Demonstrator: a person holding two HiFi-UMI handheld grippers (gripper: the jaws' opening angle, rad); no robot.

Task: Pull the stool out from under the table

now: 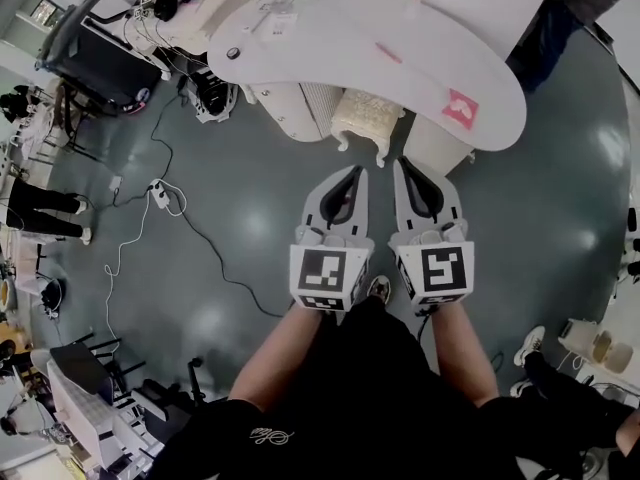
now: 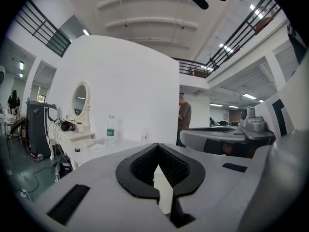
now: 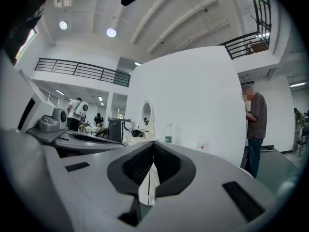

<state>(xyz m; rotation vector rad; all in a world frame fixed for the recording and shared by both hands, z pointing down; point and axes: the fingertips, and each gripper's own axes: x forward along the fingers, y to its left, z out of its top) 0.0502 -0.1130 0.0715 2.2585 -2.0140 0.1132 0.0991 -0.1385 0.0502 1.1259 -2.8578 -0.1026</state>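
Stool point(image 1: 365, 116), cream, tufted seat, curled legs, sits half under table point(image 1: 330, 48) (left gripper point(image 1: 358, 172), right gripper point(image 1: 402, 165) both closed, empty).

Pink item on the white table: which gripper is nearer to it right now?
Right. The right gripper is just short of the table edge, below-left of the pink item in the head view; the left gripper is further left, facing the stool.
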